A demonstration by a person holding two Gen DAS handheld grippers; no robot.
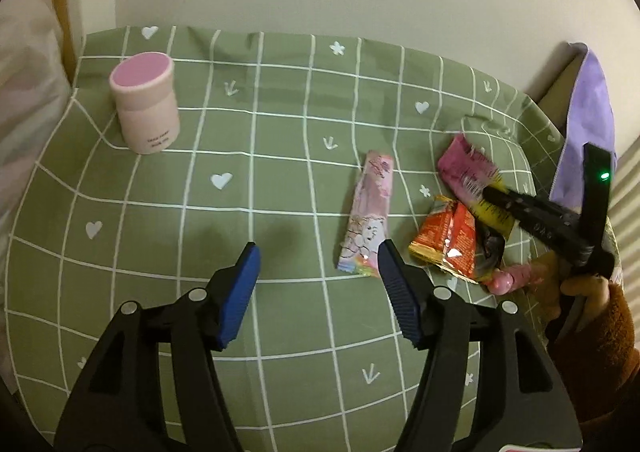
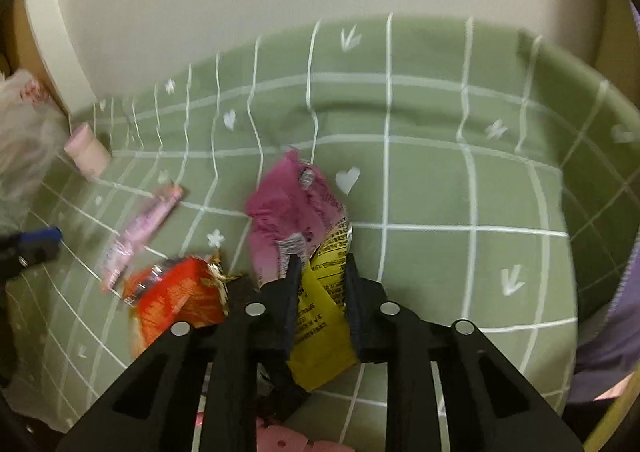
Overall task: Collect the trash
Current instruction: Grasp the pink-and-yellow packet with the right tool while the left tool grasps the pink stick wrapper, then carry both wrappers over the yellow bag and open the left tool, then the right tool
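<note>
Item: magenta-and-yellow wrapper [image 2: 320, 248], which we found pinched between the narrowed fingers of our right gripper [image 2: 320, 268] over the green checked cloth [image 2: 440, 180]. Our left gripper [image 1: 318, 252] stood wide, holding nothing, beside the pink wrapper [image 1: 370, 212]; the red wrapper [image 1: 448, 240] lay nearby.

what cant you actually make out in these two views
- Print on the pink tub: too small in the left wrist view.
- Lower end of the yellow-and-magenta wrapper: covered by the right gripper in the right wrist view.
- Pale pink wrapper: motion-blurred there.
- Pink object: behind the red wrapper.
</note>
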